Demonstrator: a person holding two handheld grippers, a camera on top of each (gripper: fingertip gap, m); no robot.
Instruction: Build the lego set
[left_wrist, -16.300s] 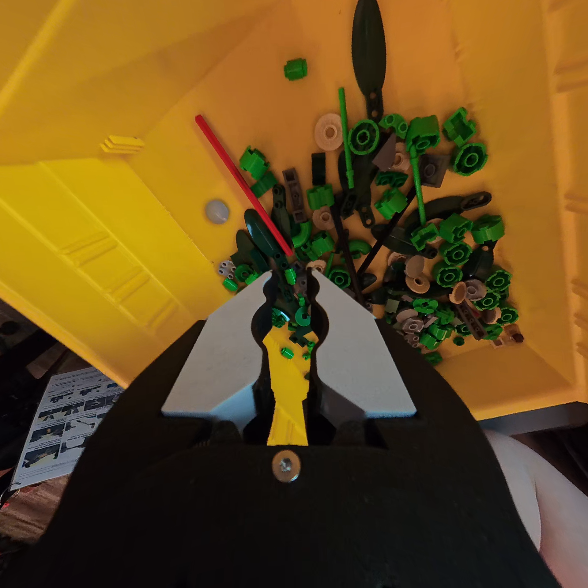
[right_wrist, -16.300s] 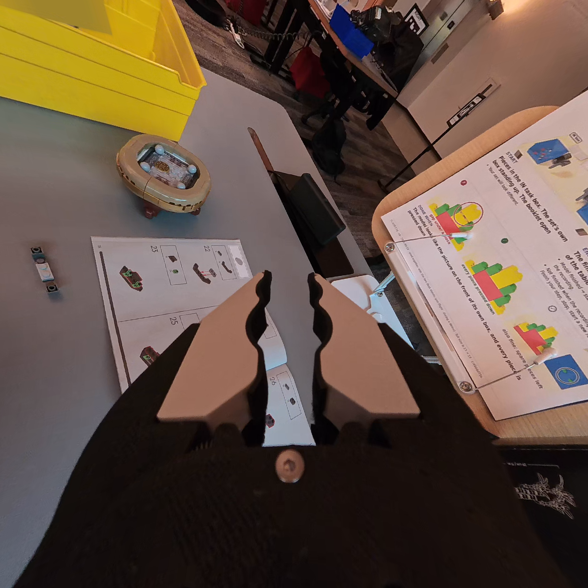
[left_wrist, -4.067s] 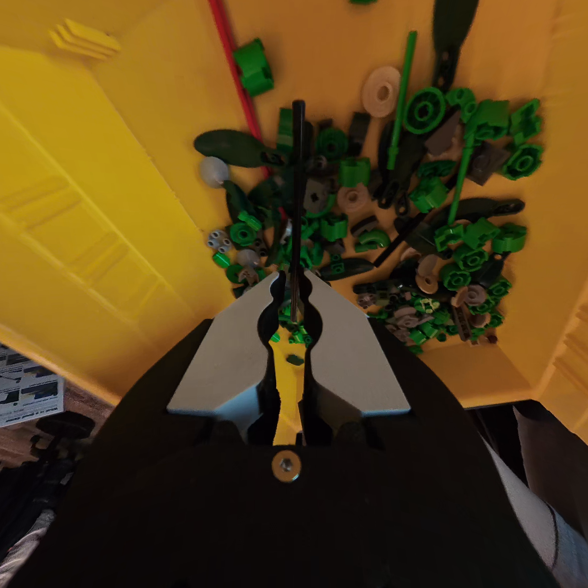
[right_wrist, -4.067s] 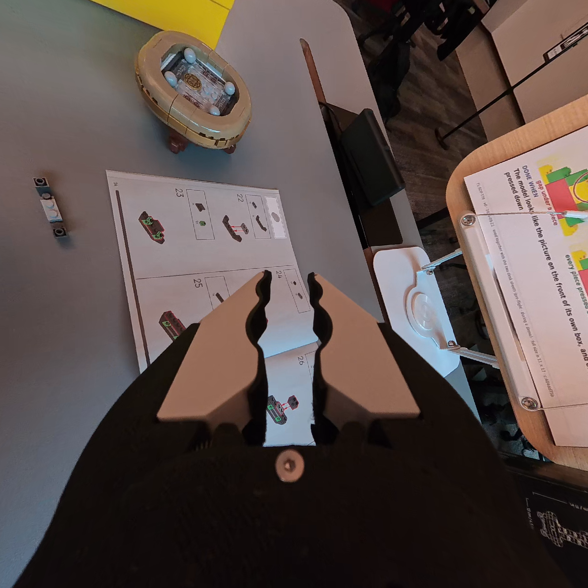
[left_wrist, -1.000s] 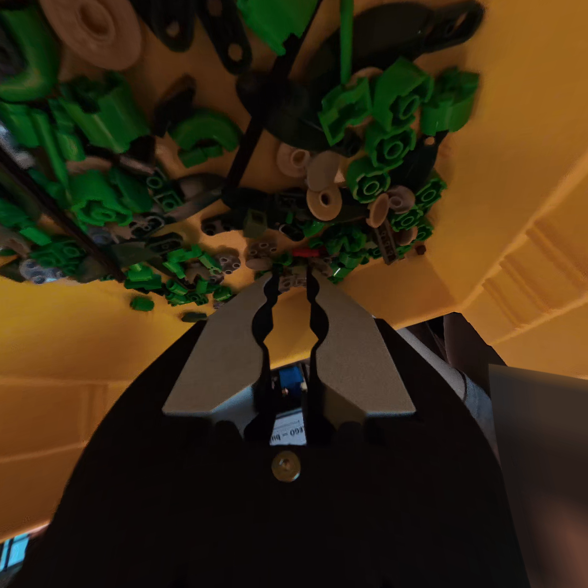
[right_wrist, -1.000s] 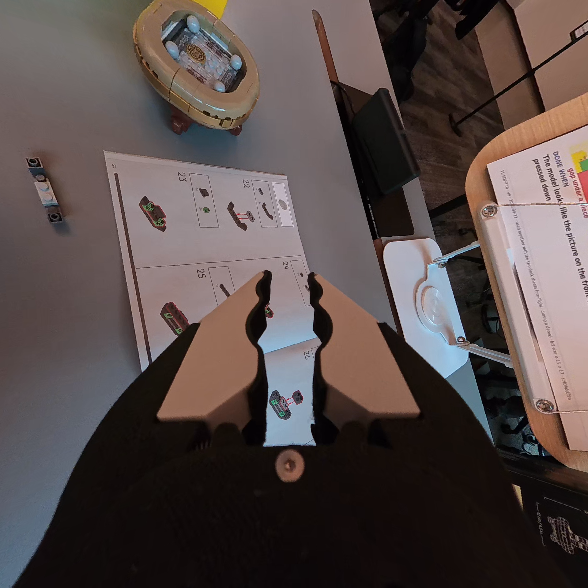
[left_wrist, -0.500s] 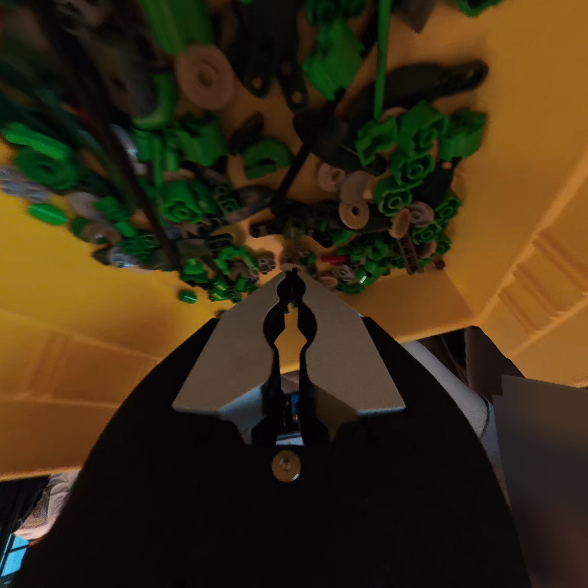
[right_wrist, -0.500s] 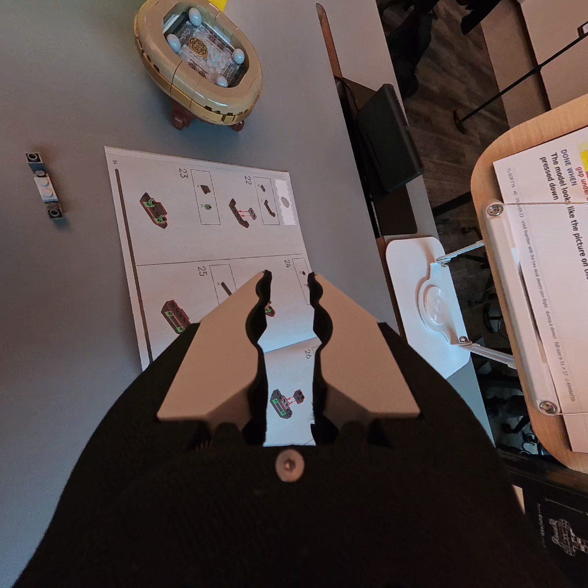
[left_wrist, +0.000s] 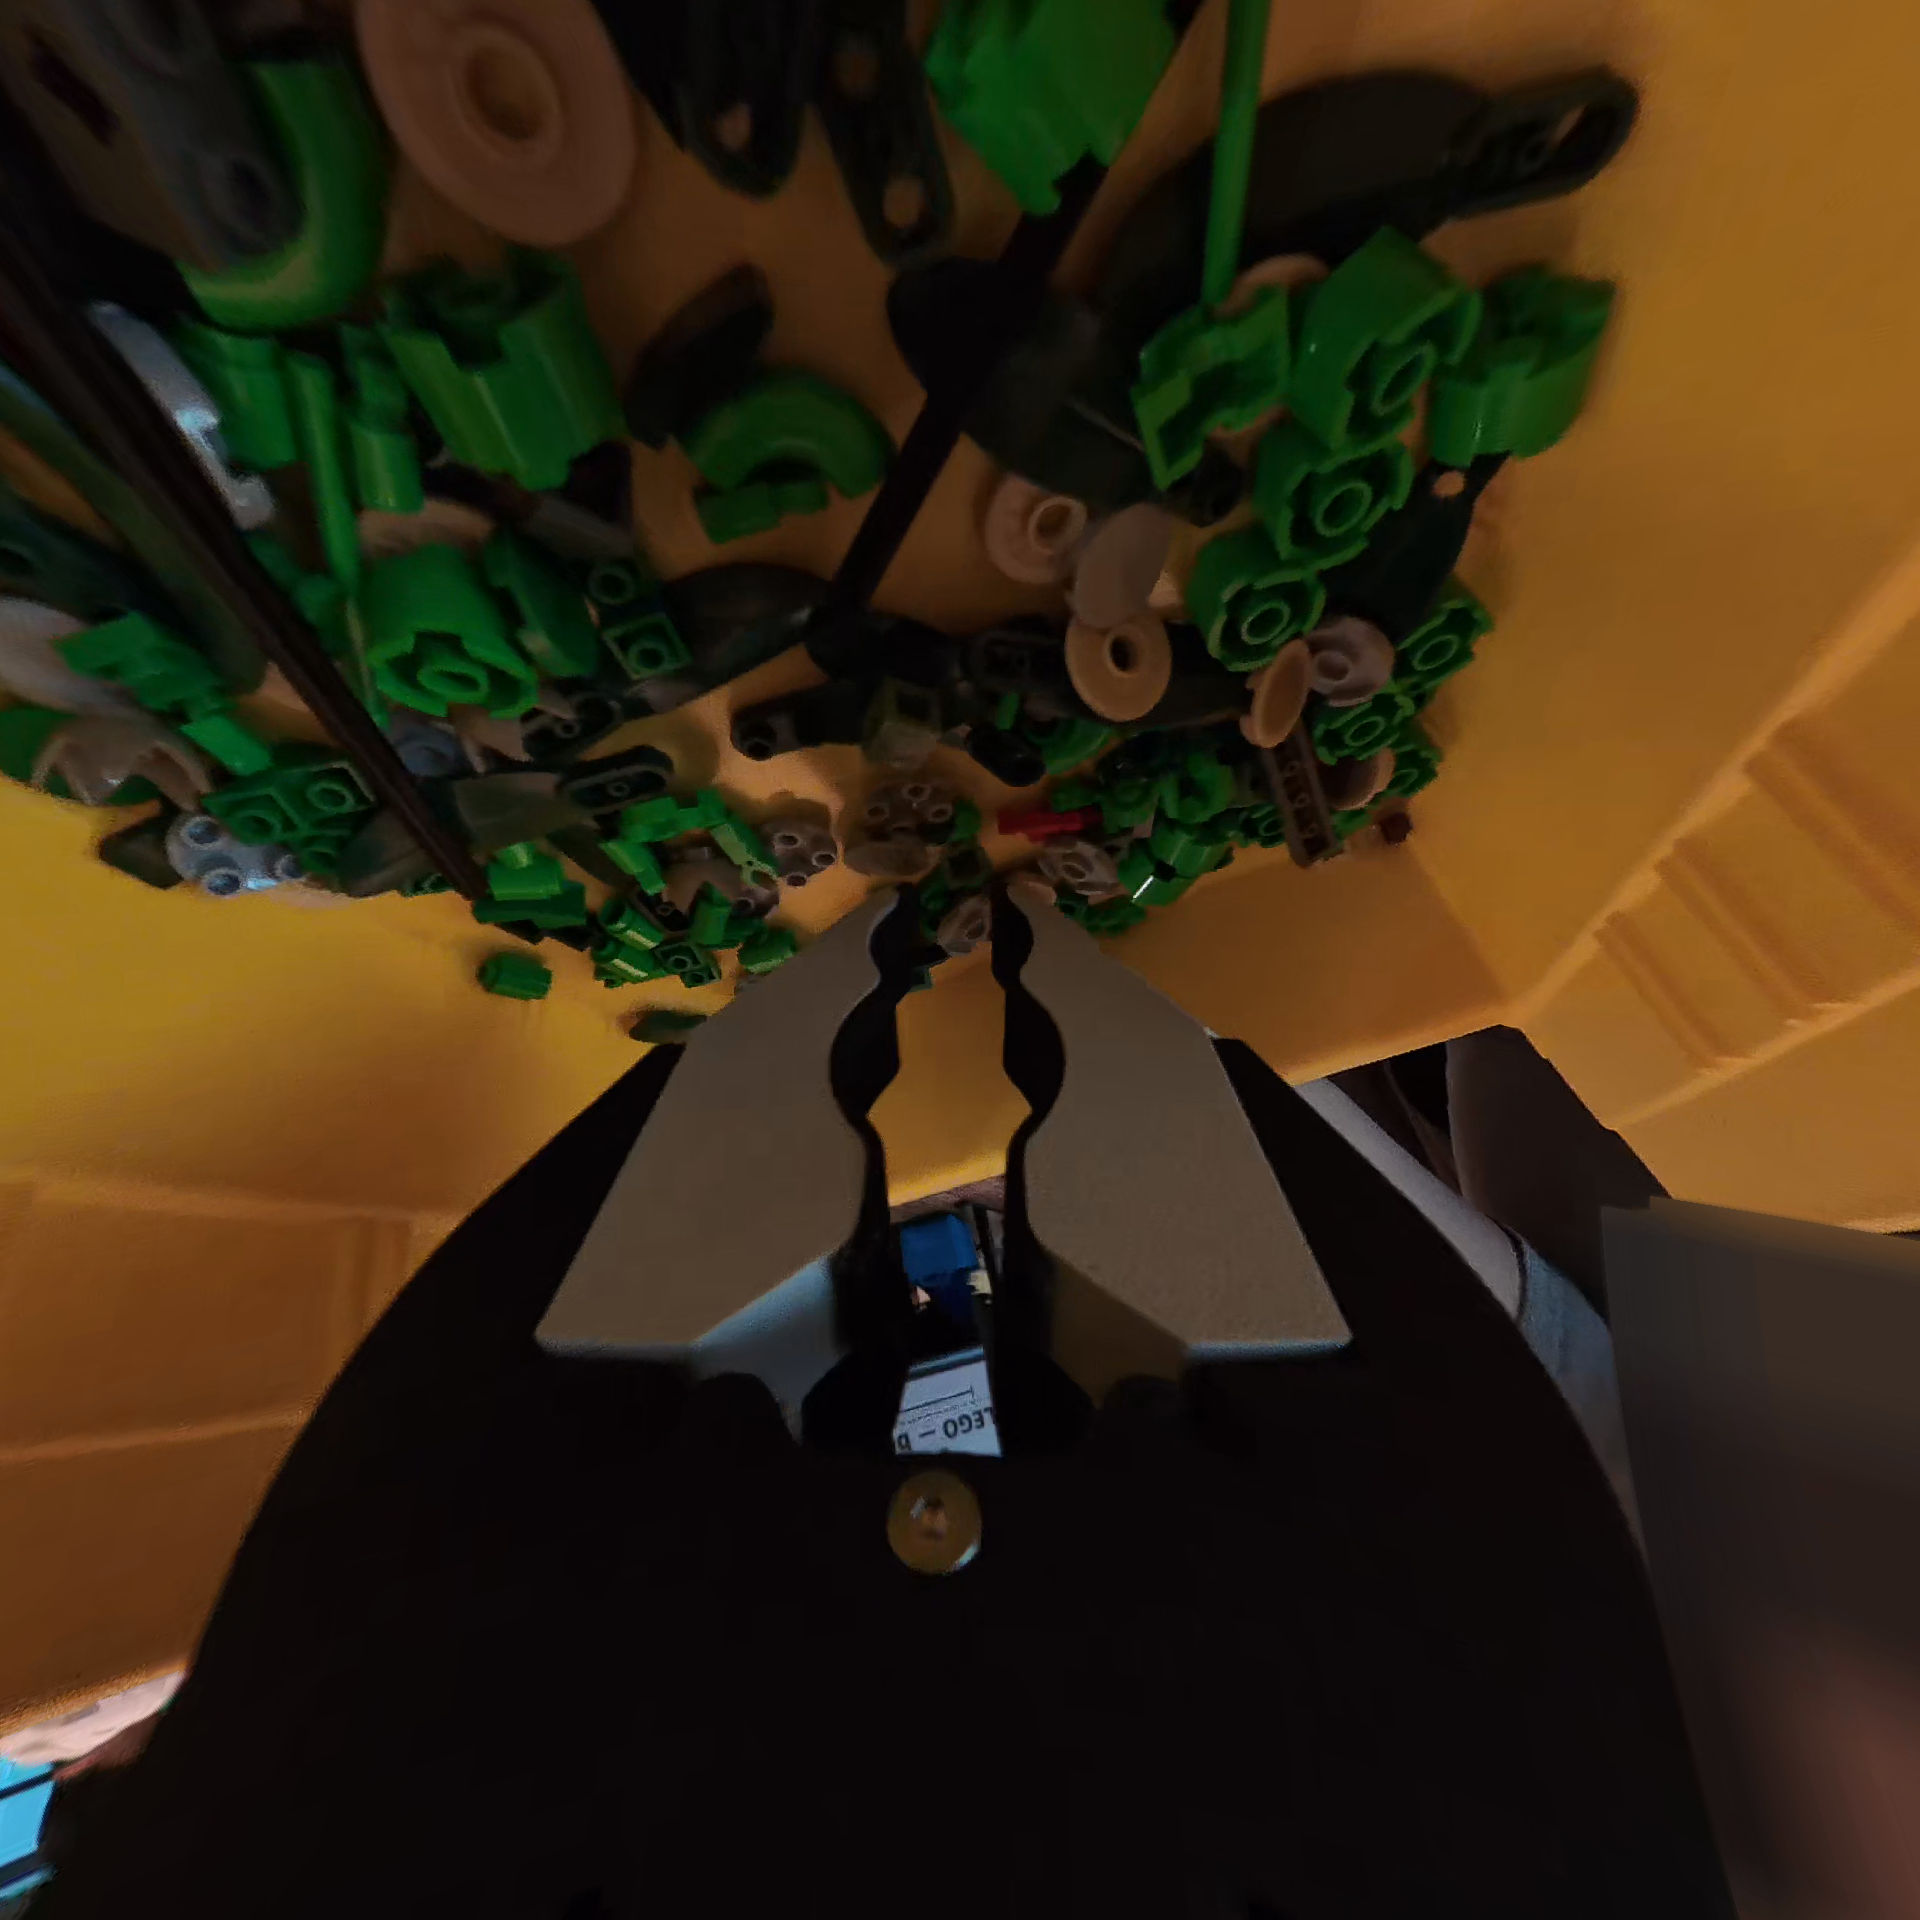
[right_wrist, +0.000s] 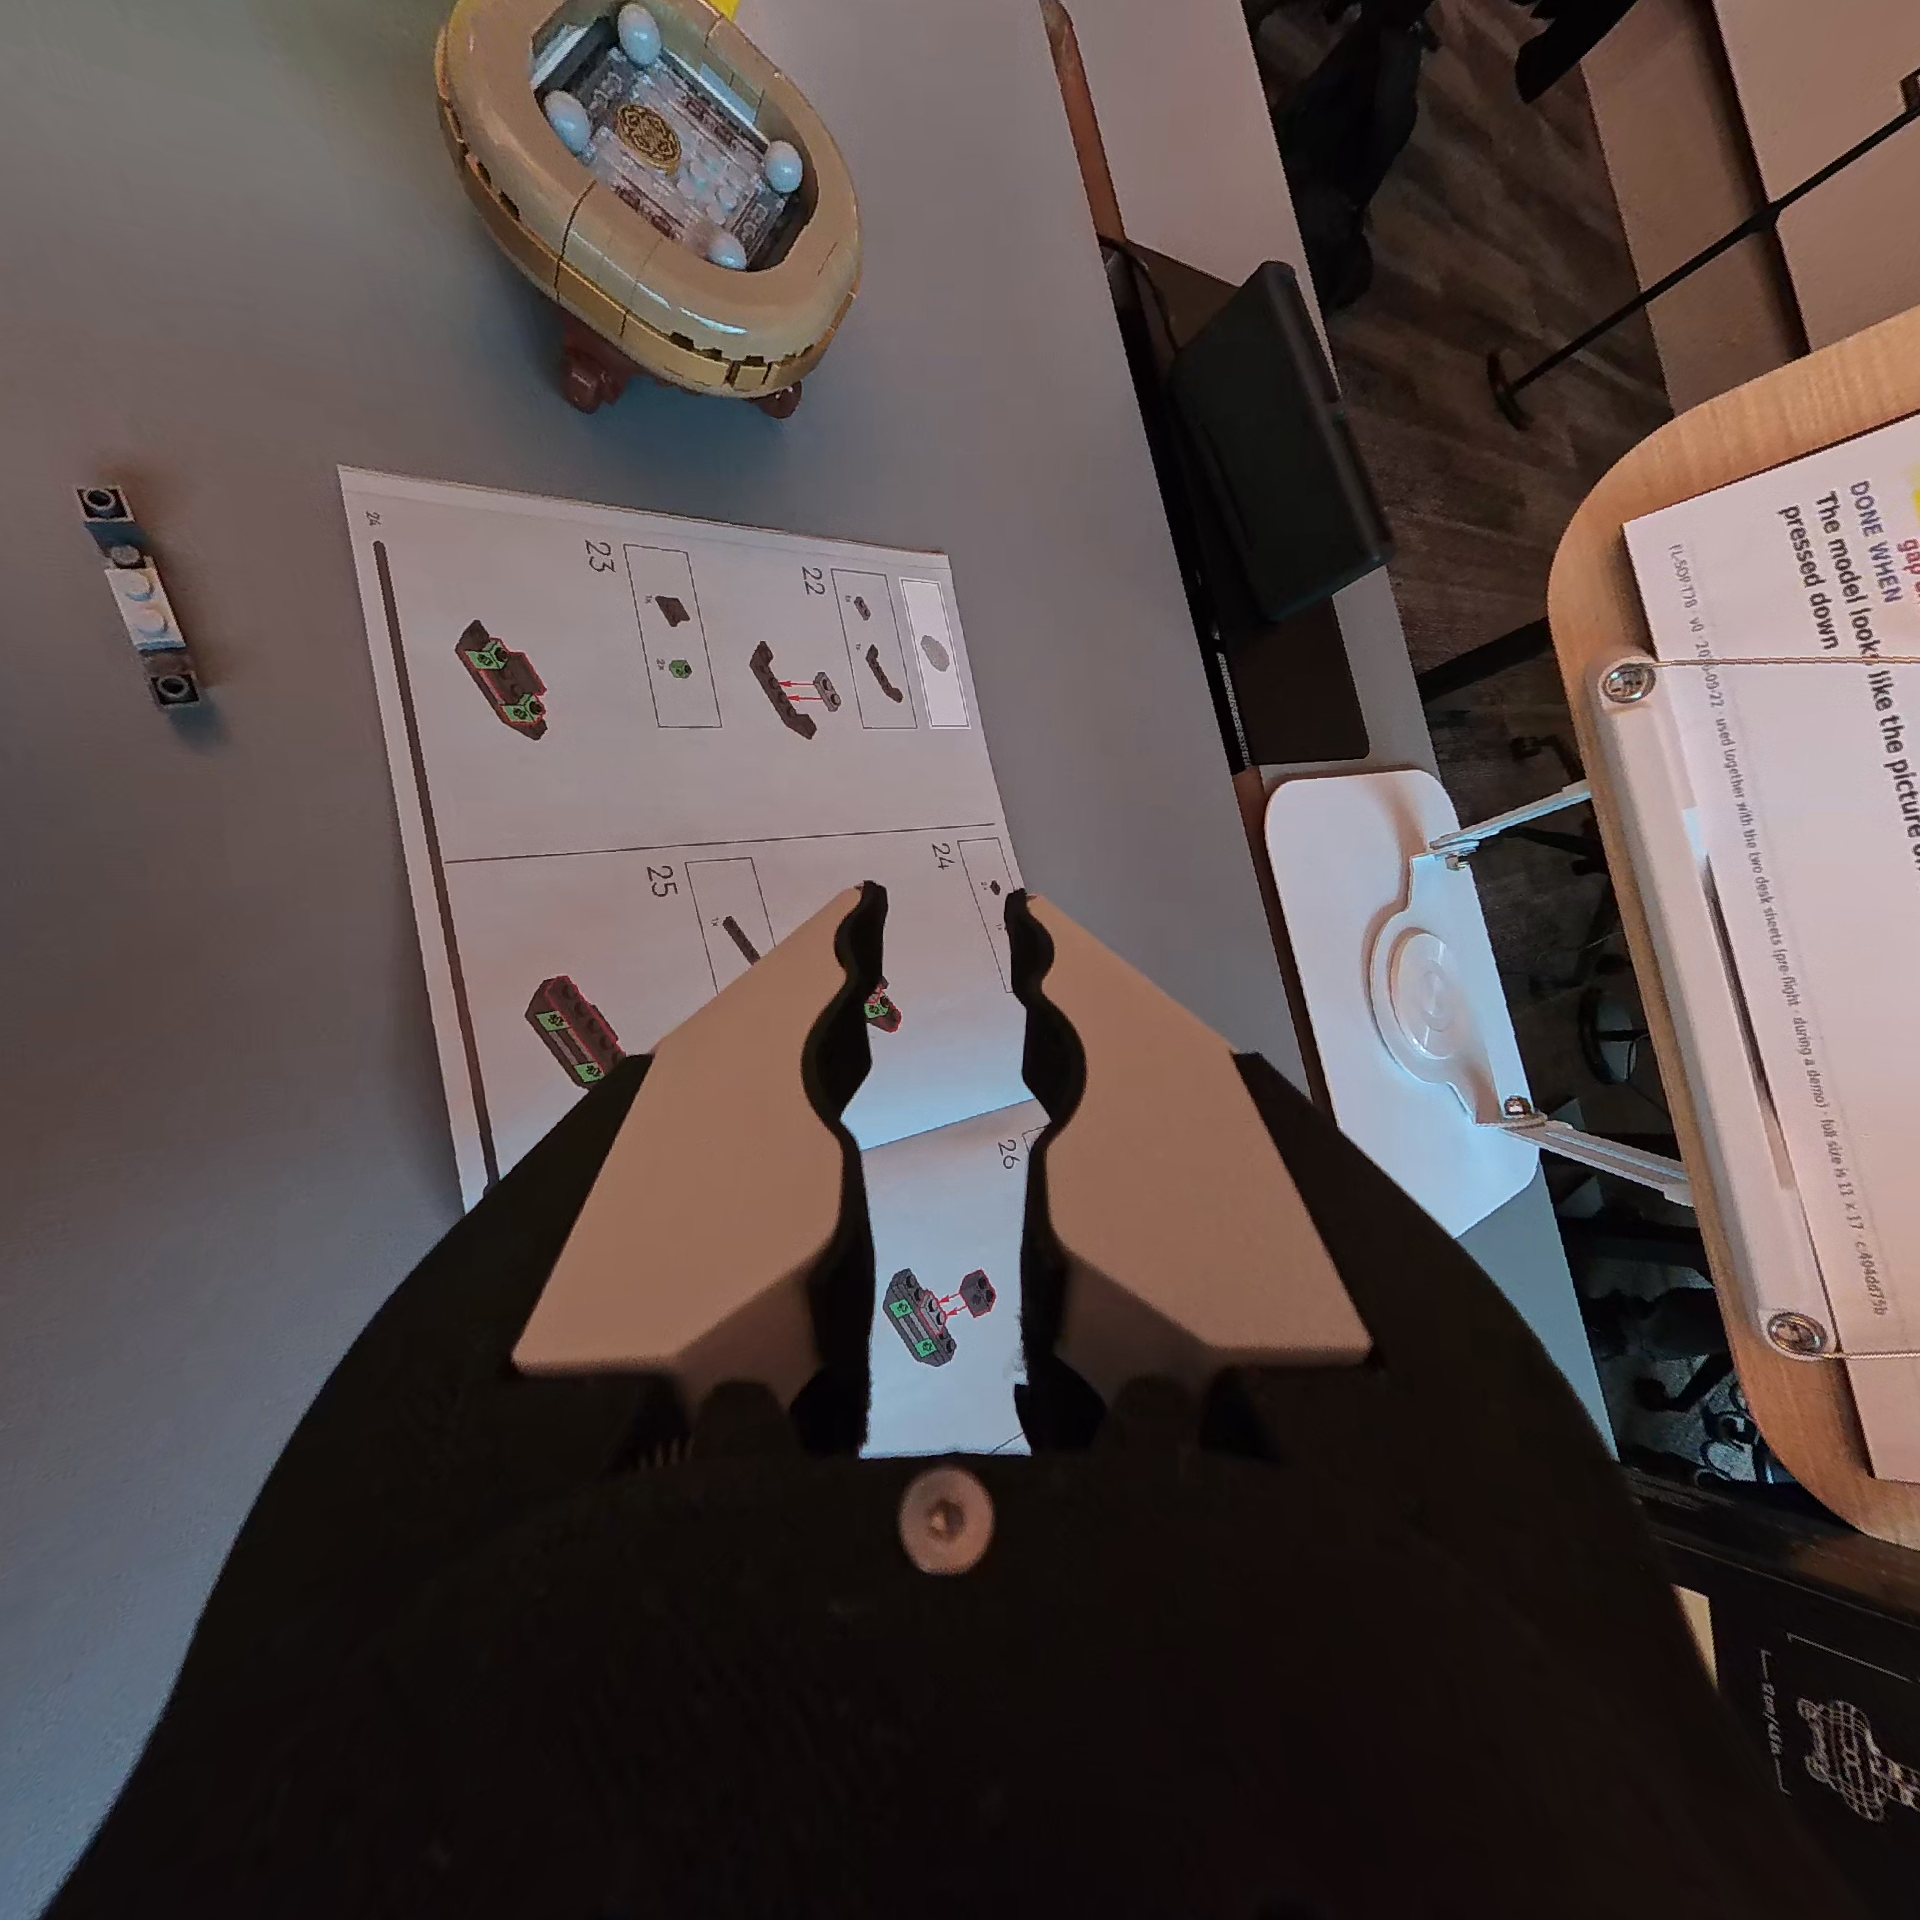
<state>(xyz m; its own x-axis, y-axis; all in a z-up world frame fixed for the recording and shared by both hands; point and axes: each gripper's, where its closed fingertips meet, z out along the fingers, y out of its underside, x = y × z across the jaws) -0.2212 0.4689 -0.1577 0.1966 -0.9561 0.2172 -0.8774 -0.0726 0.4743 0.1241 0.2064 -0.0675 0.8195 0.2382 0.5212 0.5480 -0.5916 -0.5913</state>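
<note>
My right tool (right_wrist: 943, 904) hangs over a grey bench (right_wrist: 208, 312). Past the bench edge I see dark floor and, to the right, a round wooden table (right_wrist: 1621, 1039) carrying a large printed sheet. On the bench lies an open white instruction booklet (right_wrist: 665, 790), directly under the tool's tips. Beyond it stands a tan oval brick-built model on brown feet (right_wrist: 649, 197). Well to the left lies a small grey-and-white strip of joined plates (right_wrist: 140, 603). The right tool's jaws stand apart with nothing between them and touch nothing.

My left tool (left_wrist: 948, 906) reaches into a yellow plastic bin (left_wrist: 1714, 520). A loose heap of green, dark green, tan and grey building pieces (left_wrist: 790, 582) covers the bin floor, with a thin black rod (left_wrist: 260, 623) slanting across its left part. The left tool's tips sit at the near edge of the heap, jaws slightly apart. A small tan round piece (left_wrist: 964, 923) lies in the gap at the tips; I cannot tell whether the tips touch it.
</note>
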